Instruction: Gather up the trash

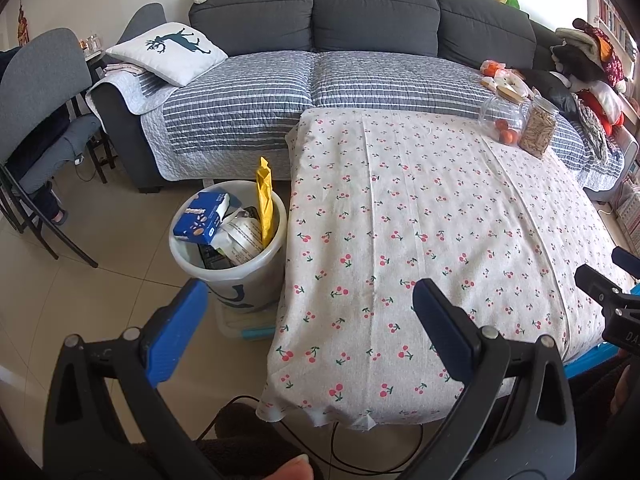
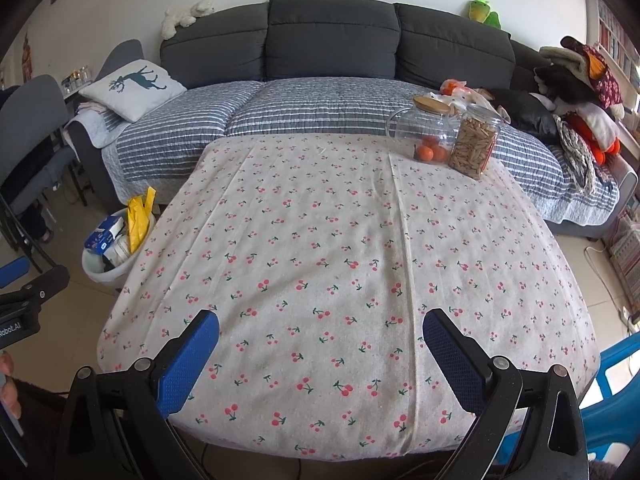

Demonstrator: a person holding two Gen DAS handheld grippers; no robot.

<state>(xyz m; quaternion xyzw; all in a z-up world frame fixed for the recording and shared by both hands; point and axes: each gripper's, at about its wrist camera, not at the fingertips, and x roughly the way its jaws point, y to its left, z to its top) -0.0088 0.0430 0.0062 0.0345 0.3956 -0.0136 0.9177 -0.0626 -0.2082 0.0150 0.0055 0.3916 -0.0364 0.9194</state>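
Observation:
A white trash bin [image 1: 262, 268] stands on the floor at the table's left side. It holds a blue box [image 1: 202, 216], a tall yellow wrapper [image 1: 265, 204] and crumpled paper [image 1: 242, 236]. The same trash bin [image 2: 98, 270] shows small at the left of the right wrist view. My left gripper [image 1: 310, 300] is open and empty, hanging over the table's near left corner, short of the bin. Over the near edge of the cherry-print tablecloth [image 2: 340, 264] my right gripper [image 2: 320, 334] is open and empty too.
Two glass jars stand at the table's far right: one with oranges [image 2: 430, 136], one with biscuit sticks [image 2: 474, 142]. A grey sofa [image 2: 332, 36] with a striped cover runs behind. Chairs [image 1: 36, 92] stand at left, and a blue stool [image 2: 618, 364] is at the near right.

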